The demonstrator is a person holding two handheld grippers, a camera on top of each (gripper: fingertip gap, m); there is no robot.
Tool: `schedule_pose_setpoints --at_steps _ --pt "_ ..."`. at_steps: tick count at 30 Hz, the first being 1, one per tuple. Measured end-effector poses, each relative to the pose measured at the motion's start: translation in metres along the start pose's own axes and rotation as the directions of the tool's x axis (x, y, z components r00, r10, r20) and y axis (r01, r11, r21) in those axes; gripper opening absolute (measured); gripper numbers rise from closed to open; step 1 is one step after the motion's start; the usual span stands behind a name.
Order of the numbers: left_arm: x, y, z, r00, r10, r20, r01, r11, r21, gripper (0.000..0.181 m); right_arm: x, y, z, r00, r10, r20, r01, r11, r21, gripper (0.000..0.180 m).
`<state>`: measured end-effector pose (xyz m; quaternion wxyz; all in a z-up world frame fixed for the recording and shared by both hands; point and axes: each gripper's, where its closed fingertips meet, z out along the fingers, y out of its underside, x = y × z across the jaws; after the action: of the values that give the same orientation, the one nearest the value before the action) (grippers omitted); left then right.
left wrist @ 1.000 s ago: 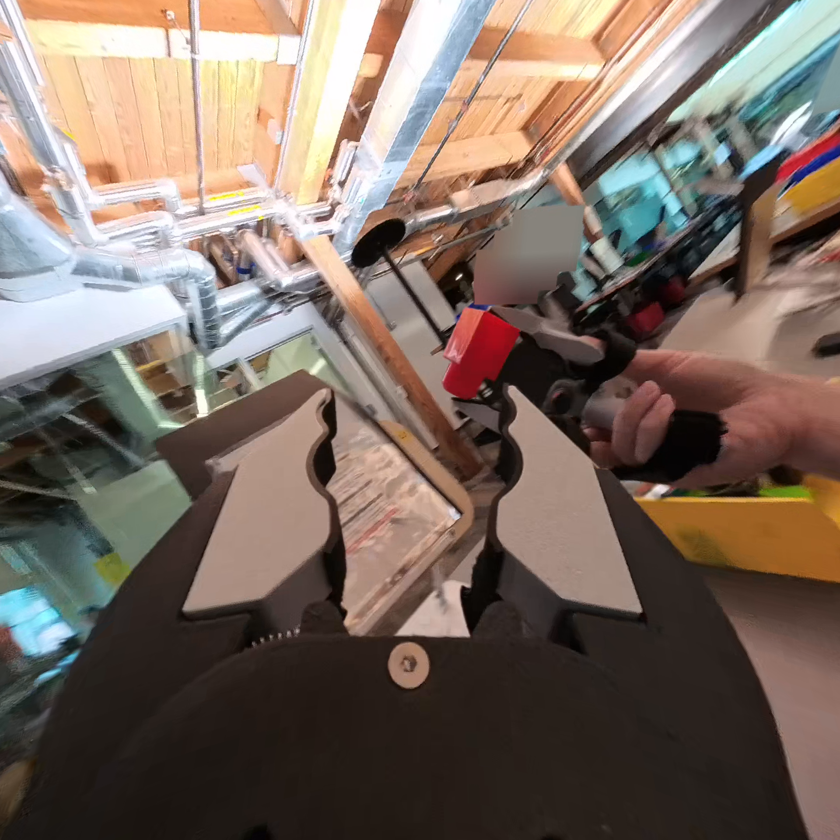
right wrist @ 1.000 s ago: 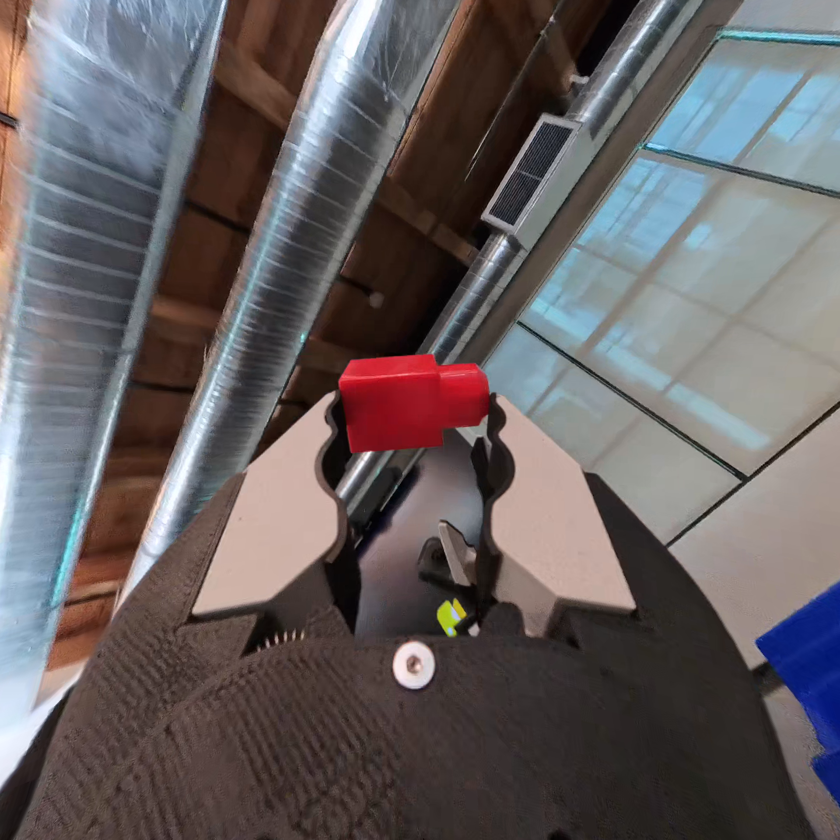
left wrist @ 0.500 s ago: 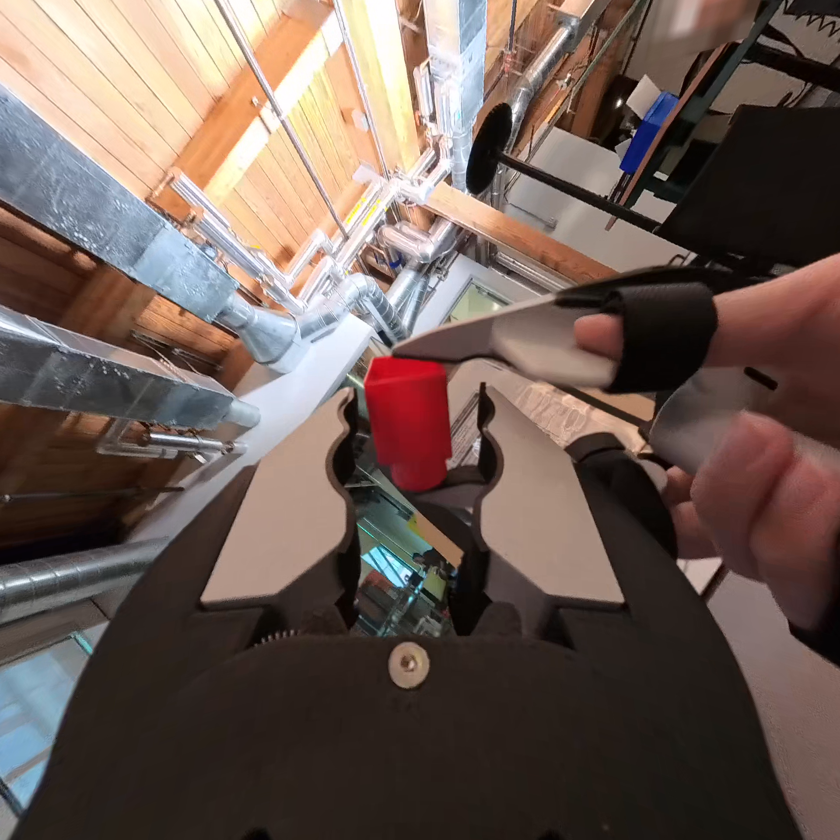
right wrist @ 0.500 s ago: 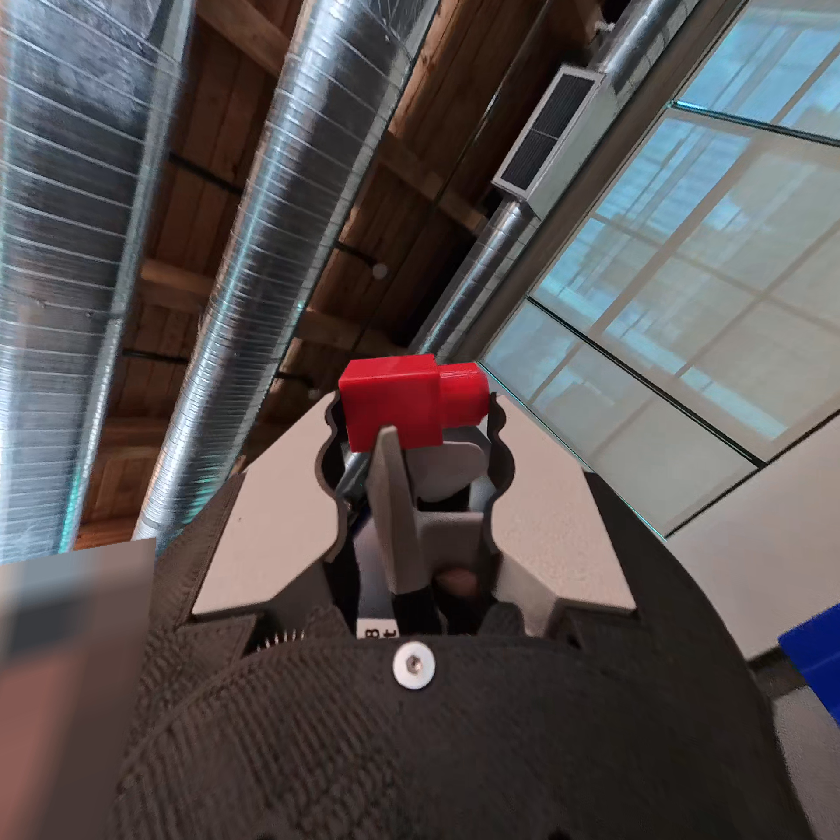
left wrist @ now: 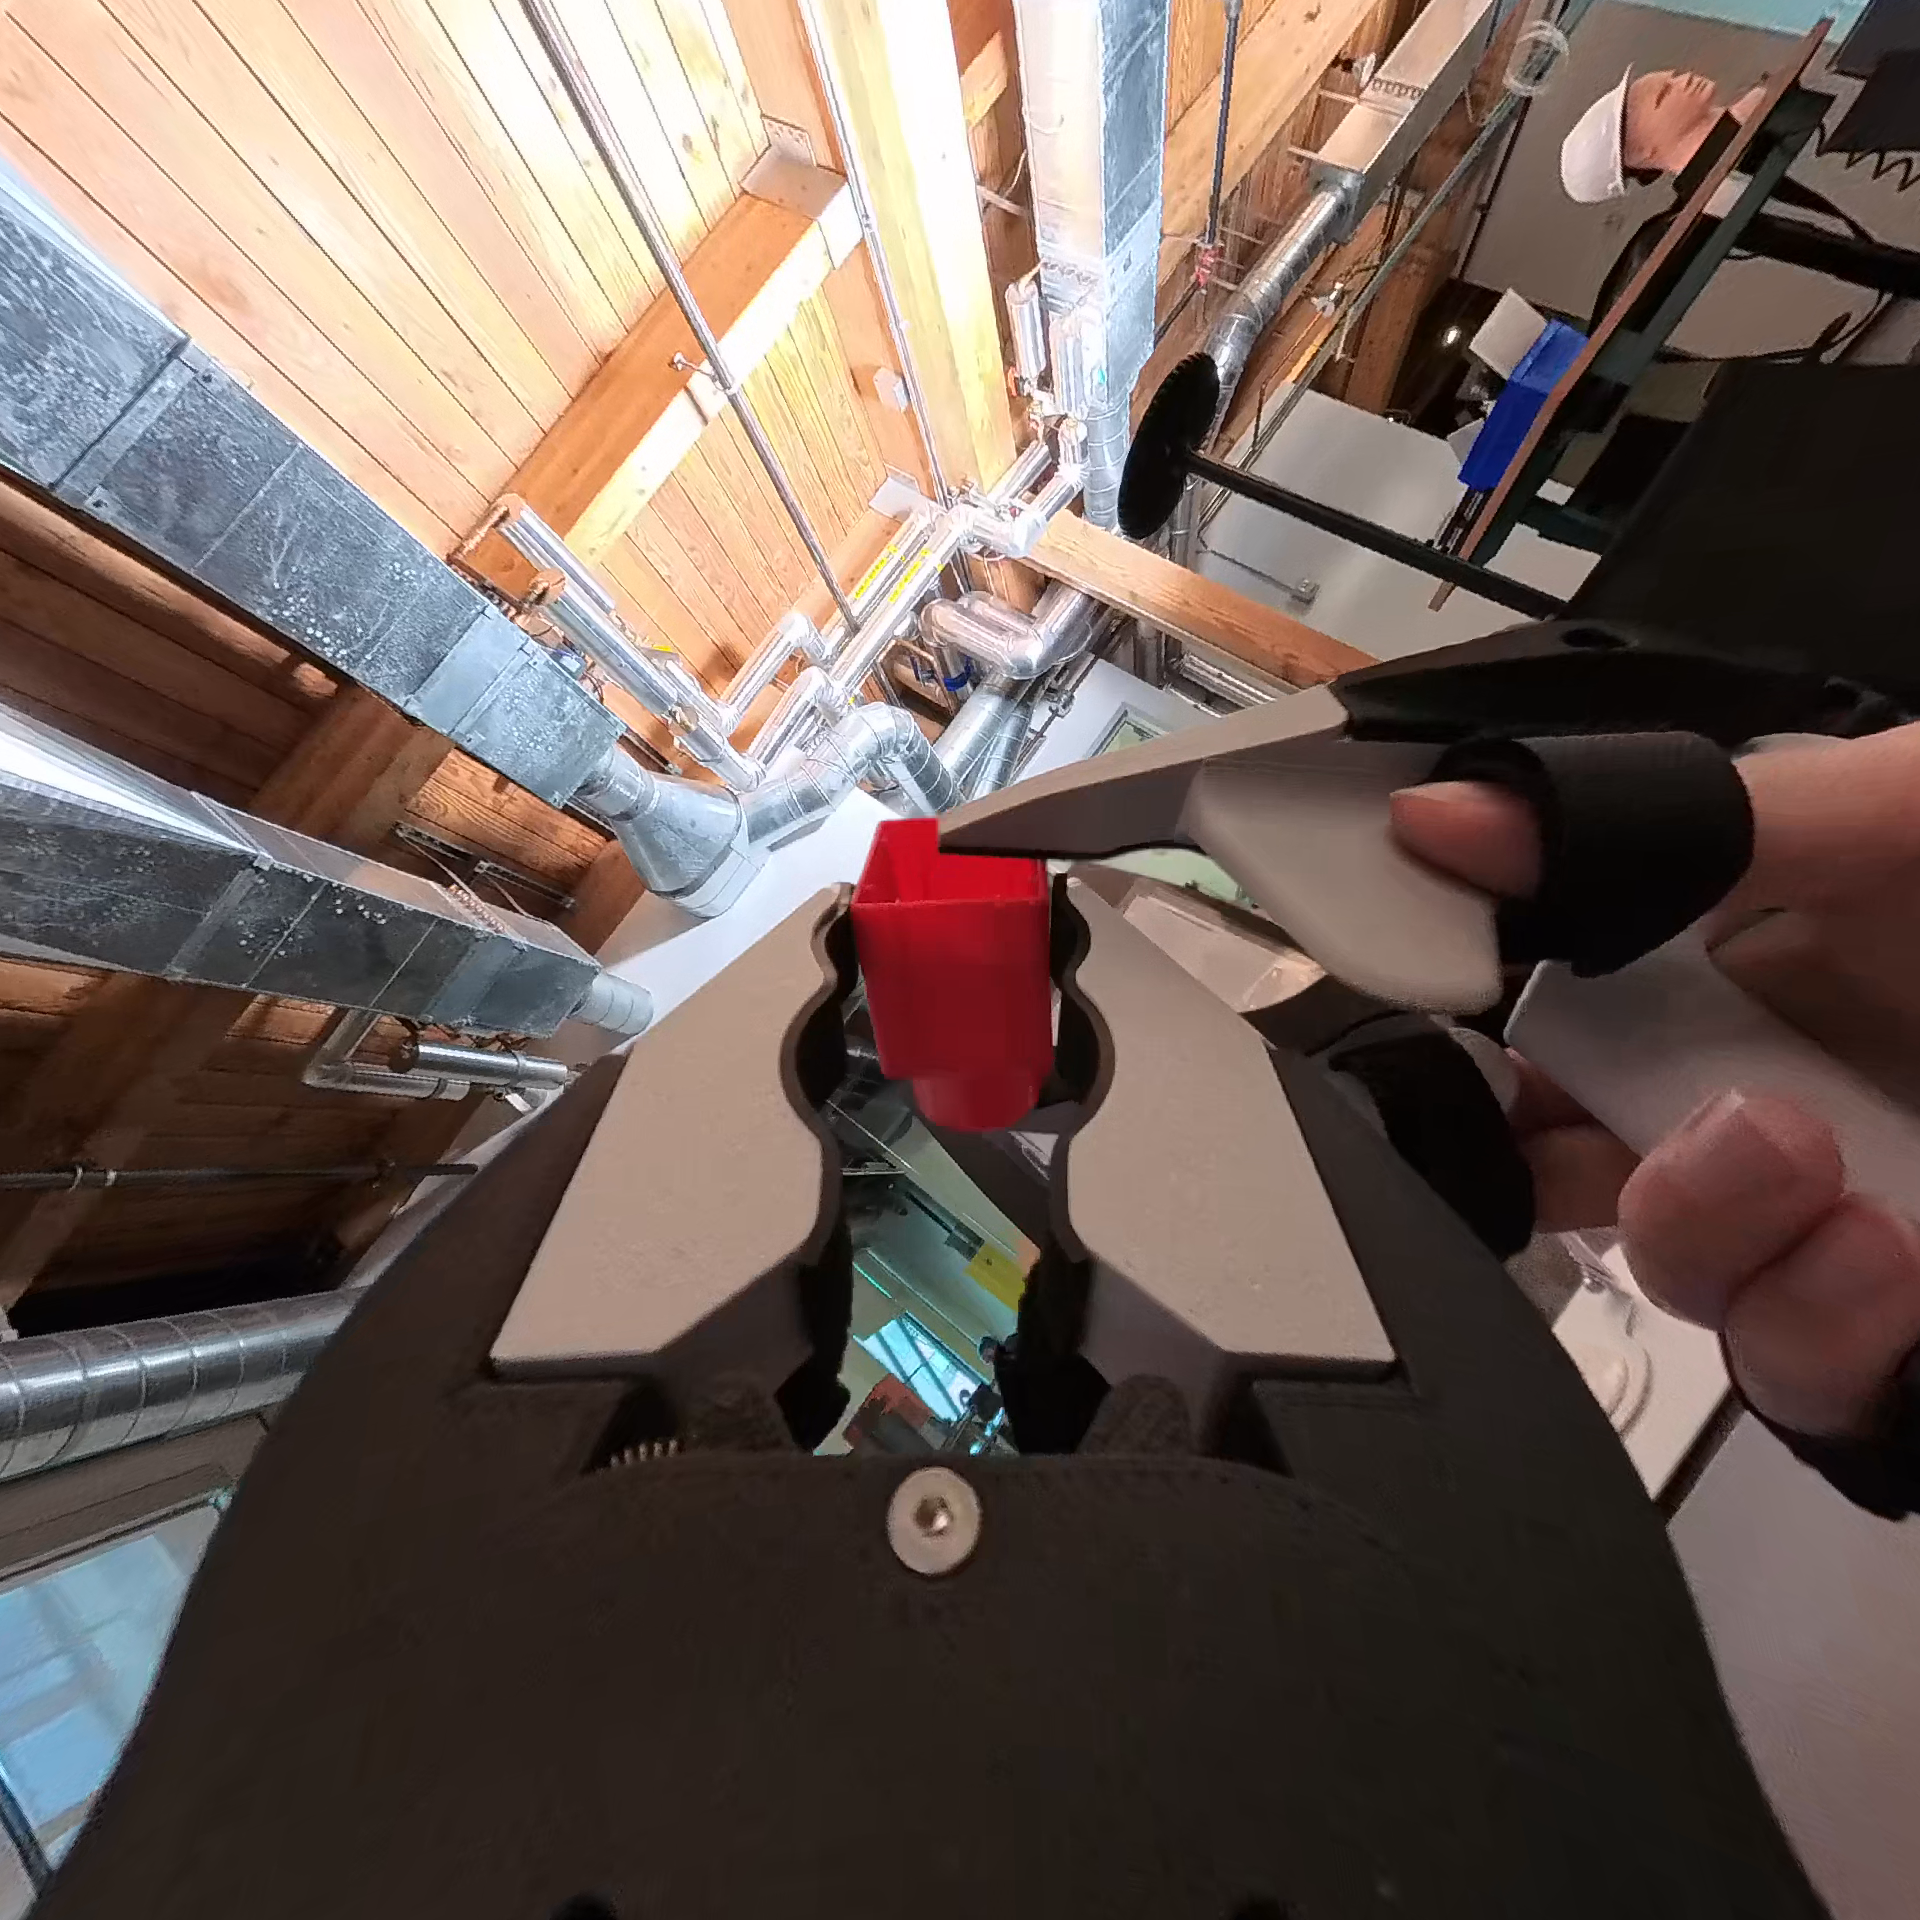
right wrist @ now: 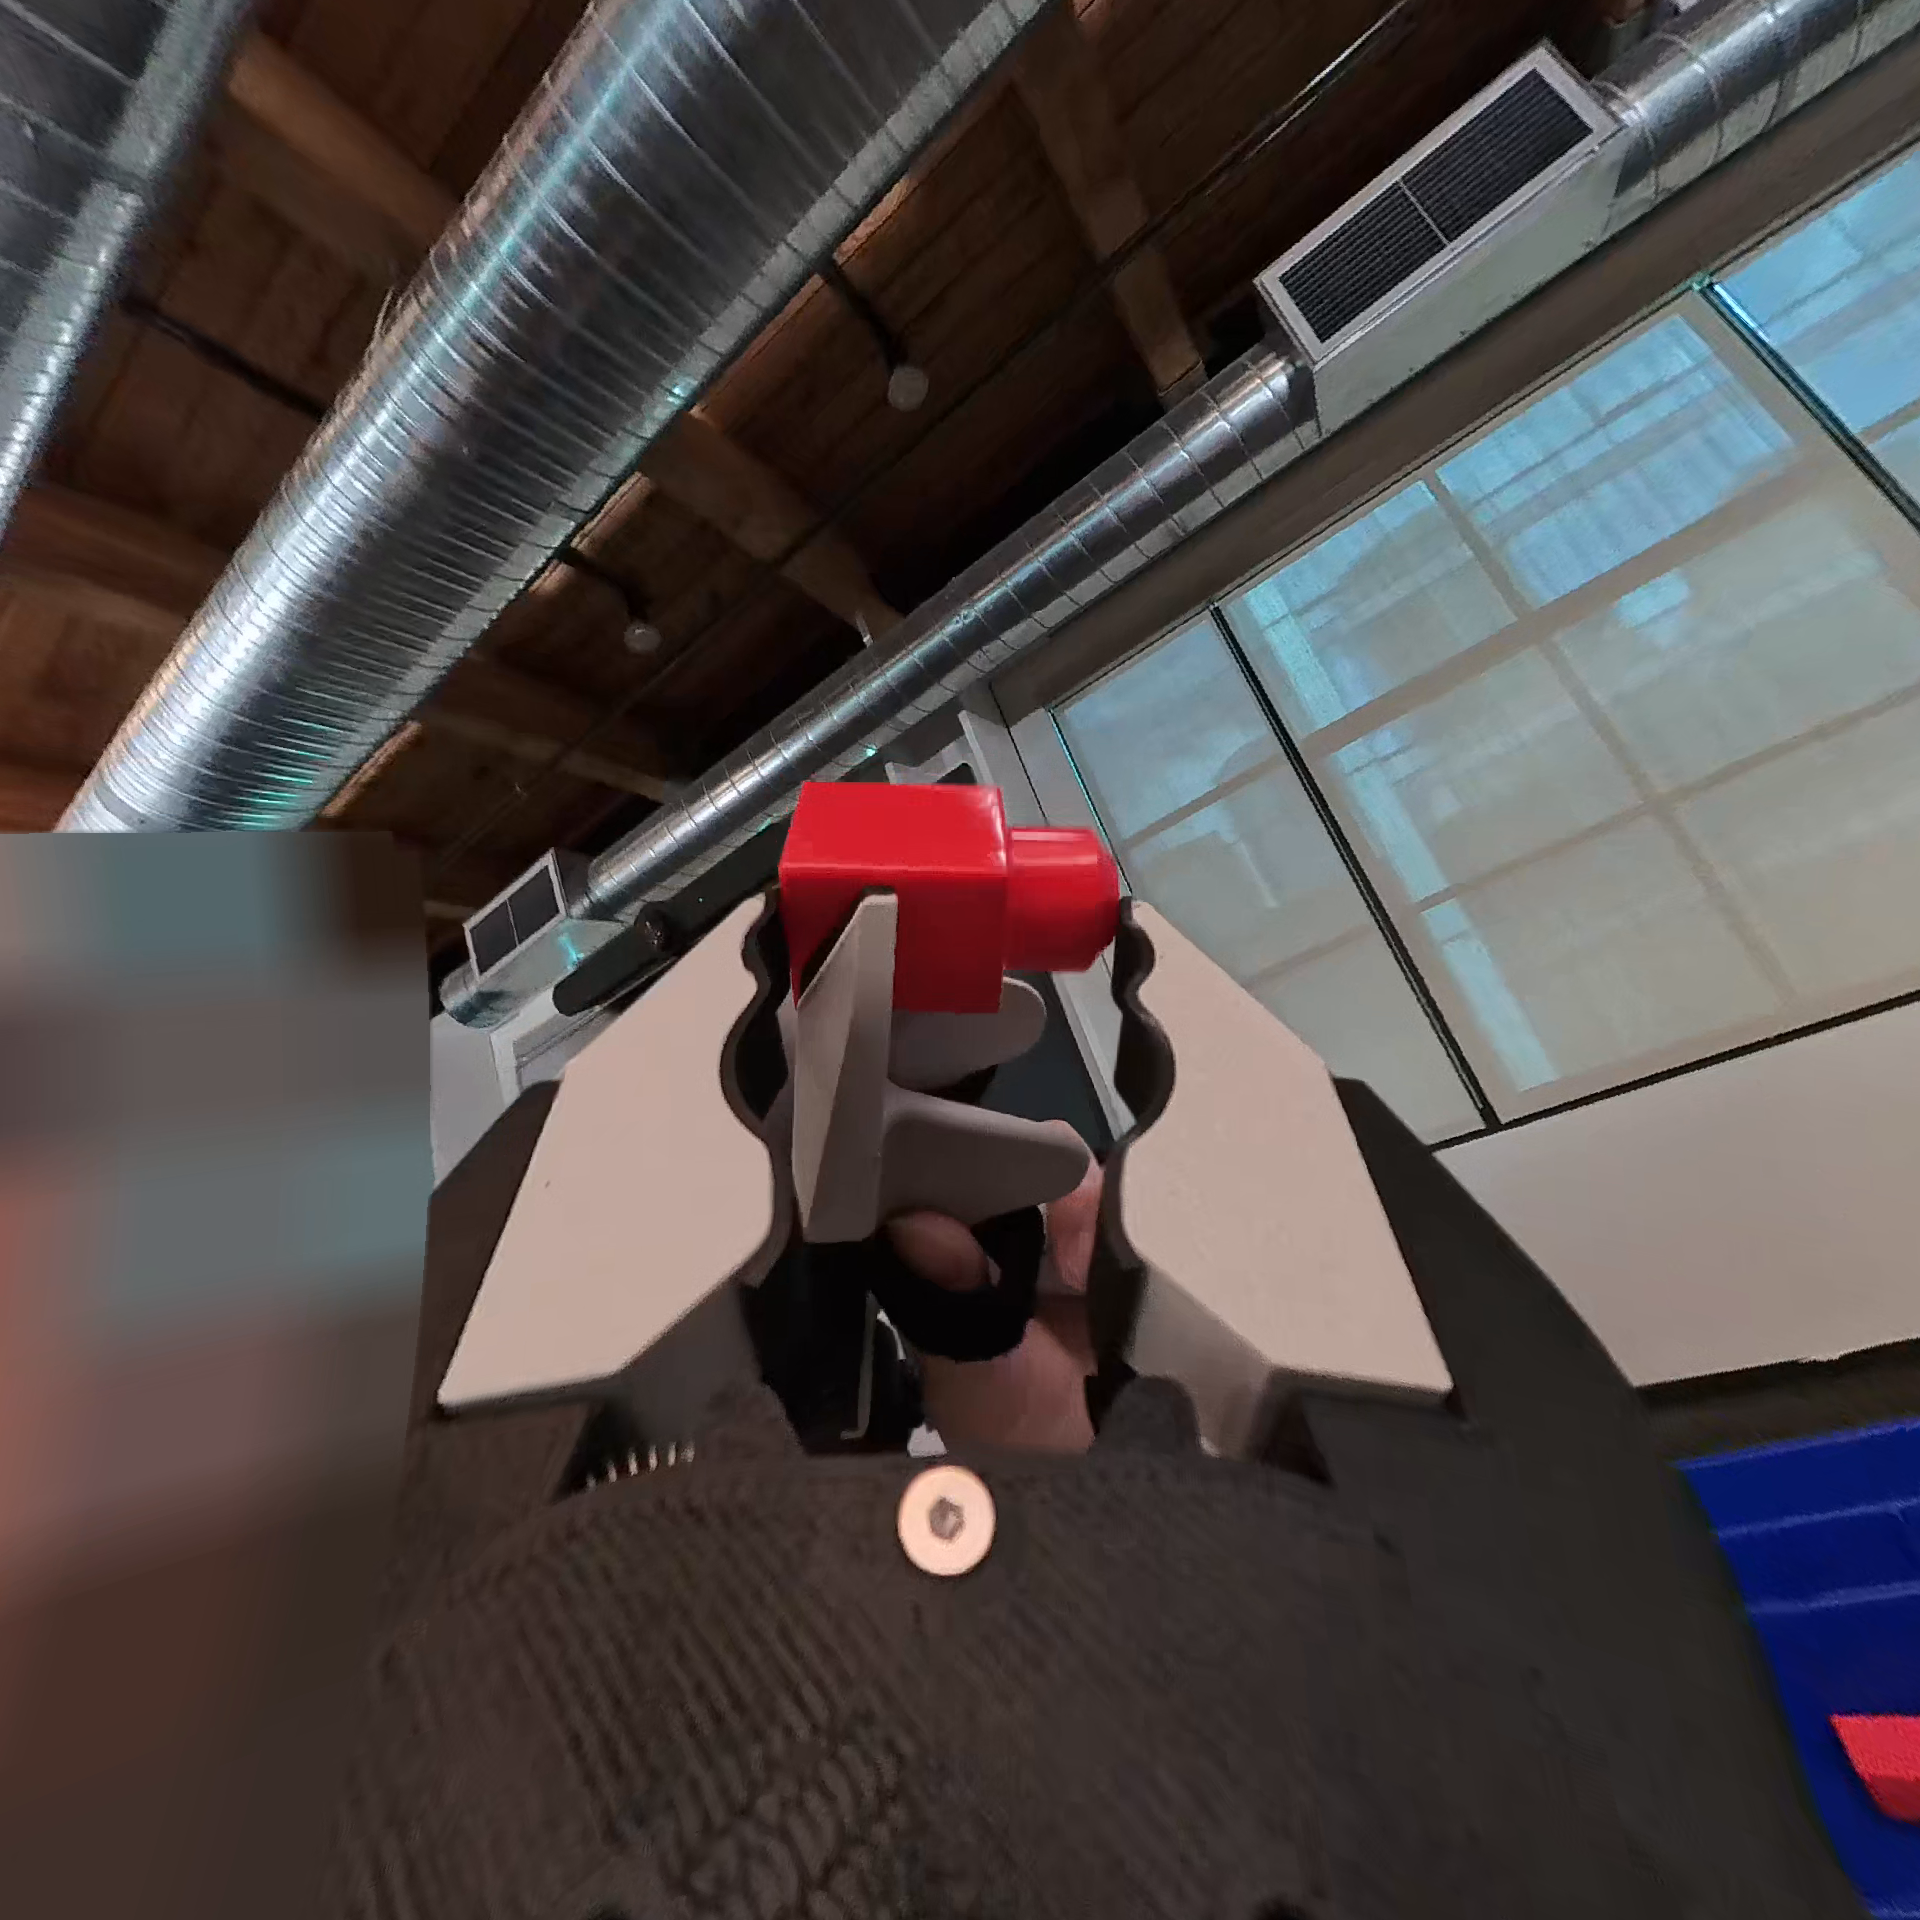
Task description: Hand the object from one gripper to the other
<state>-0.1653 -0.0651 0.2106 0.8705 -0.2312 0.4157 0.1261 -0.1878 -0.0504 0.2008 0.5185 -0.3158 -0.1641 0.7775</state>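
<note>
The object is a red plastic piece [left wrist: 956,987], a hollow square body with a round stub. It is held up in the air under the ceiling. My left gripper [left wrist: 951,914] is shut on its two sides, stub pointing back at the camera. The right gripper's grey finger [left wrist: 1143,821] comes in from the right and rests on the piece's top rim, with a hand [left wrist: 1818,1039] behind it. In the right wrist view the red piece [right wrist: 914,914] sits between my right gripper's [right wrist: 948,914] fingertips, gripped end to end. The left gripper's finger [right wrist: 842,1060] presses on its near face.
Silver ducts [right wrist: 468,436] and wooden beams run overhead. Windows [right wrist: 1558,779] are at the right. A blue bin [right wrist: 1829,1621] holding another red piece [right wrist: 1881,1787] is at the lower right. A black pole with a disc [left wrist: 1169,447] and a white hard hat [left wrist: 1600,135] are far off. The tips of both grippers are at nearly the same place.
The left gripper swung up to the right gripper, brought its fingers around the red piece and closed them on it. The right gripper has kept its grip throughout.
</note>
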Motion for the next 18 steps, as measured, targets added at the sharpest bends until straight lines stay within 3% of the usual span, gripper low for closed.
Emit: schedule_pose_setpoints --at_steps 2,4,7,8,9,11,13,14,15,16,18 --pt "-0.007 -0.003 -0.002 1.000 -0.016 0.002 0.016 1.000 -0.001 0.034 -0.003 -0.007 0.000 0.999 -0.041 -0.013 0.041 0.999 0.027 0.076" --pt "-0.018 -0.002 -0.005 0.996 -0.094 -0.012 0.094 0.996 -0.010 0.034 -0.009 -0.015 -0.002 0.992 -0.126 -0.023 0.127 0.992 0.025 0.078" --pt "-0.034 -0.002 -0.009 0.916 -0.390 -0.089 0.391 0.920 -0.008 0.034 -0.013 -0.023 -0.009 0.891 -0.439 -0.116 0.436 0.898 -0.053 0.078" --pt "-0.037 -0.003 -0.010 0.846 -0.514 -0.140 0.516 0.856 -0.022 0.035 -0.011 -0.024 -0.012 0.795 -0.585 -0.163 0.574 0.811 -0.115 0.077" --pt "-0.039 -0.003 -0.012 0.750 -0.632 -0.195 0.636 0.770 -0.045 0.035 -0.010 -0.024 -0.017 0.647 -0.740 -0.186 0.714 0.673 -0.193 0.075" --pt "-0.043 -0.012 -0.018 0.493 -0.806 -0.326 0.834 0.544 -0.085 0.034 -0.020 -0.022 -0.025 0.215 -0.963 -0.162 0.917 0.256 -0.305 0.061" --pt "-0.048 -0.017 -0.023 0.211 -0.883 -0.420 0.940 0.301 -0.161 0.034 -0.030 -0.010 -0.027 -0.230 -0.971 -0.067 0.908 -0.190 -0.373 0.053" --pt "-0.050 -0.017 -0.025 0.090 -0.890 -0.447 0.960 0.197 -0.200 0.034 -0.030 0.002 -0.024 -0.380 -0.925 0.011 0.853 -0.355 -0.382 0.049" --pt "-0.052 -0.014 -0.026 -0.009 -0.890 -0.455 0.968 0.107 -0.228 0.034 -0.026 0.015 -0.020 -0.456 -0.886 0.084 0.804 -0.451 -0.387 0.048" --pt "-0.055 -0.008 -0.024 -0.088 -0.891 -0.446 0.970 0.026 -0.243 0.034 -0.020 0.023 -0.017 -0.484 -0.868 0.114 0.774 -0.485 -0.407 0.049" --pt "-0.059 0.007 -0.020 -0.214 -0.888 -0.407 0.963 -0.123 -0.239 0.034 -0.013 0.028 -0.010 -0.519 -0.852 0.071 0.743 -0.491 -0.454 0.053"
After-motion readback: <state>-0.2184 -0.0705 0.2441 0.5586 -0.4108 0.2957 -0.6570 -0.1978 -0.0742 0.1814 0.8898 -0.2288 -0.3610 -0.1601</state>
